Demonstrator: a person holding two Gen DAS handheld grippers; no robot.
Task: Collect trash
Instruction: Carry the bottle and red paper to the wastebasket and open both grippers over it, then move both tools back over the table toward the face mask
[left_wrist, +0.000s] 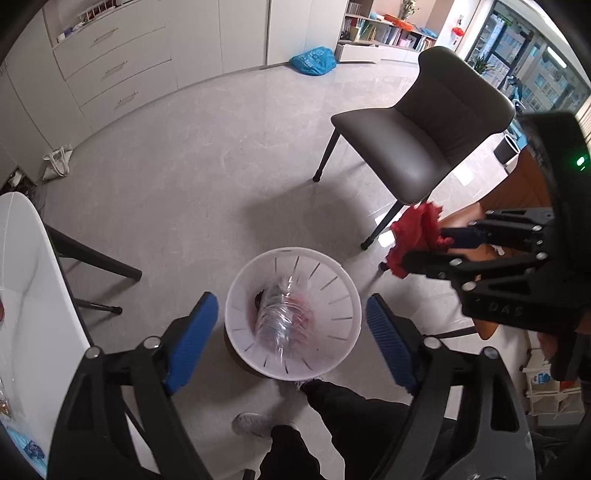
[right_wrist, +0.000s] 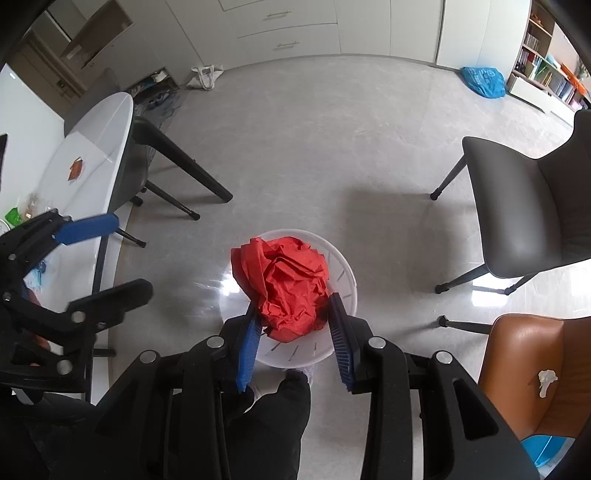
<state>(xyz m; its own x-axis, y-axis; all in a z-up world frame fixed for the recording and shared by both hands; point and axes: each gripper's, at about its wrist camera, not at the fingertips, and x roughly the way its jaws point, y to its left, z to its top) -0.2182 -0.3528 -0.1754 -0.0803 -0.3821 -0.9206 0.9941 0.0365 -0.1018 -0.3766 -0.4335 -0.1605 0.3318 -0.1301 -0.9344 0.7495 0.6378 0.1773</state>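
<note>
The only legible marking was the embossed lettering "DAS" on the black body of the right gripper (left_wrist: 424, 248), seen in the left wrist view. The blue bag (left_wrist: 314, 60) on the floor by the cabinets carried white print, and a small carton at the right edge carried a blue label, but neither could be read.

Pale grey glossy tile floor (right_wrist: 314, 147) reflecting daylight. White drawer cabinets (left_wrist: 110, 70) line the far wall; open bookshelves (left_wrist: 384, 29) stand beside them, with windows (left_wrist: 524, 62) at the right. A white table (right_wrist: 92, 155) on dark legs, a grey chair (left_wrist: 417, 147) and a brown chair (right_wrist: 524, 369) stand around.
</note>
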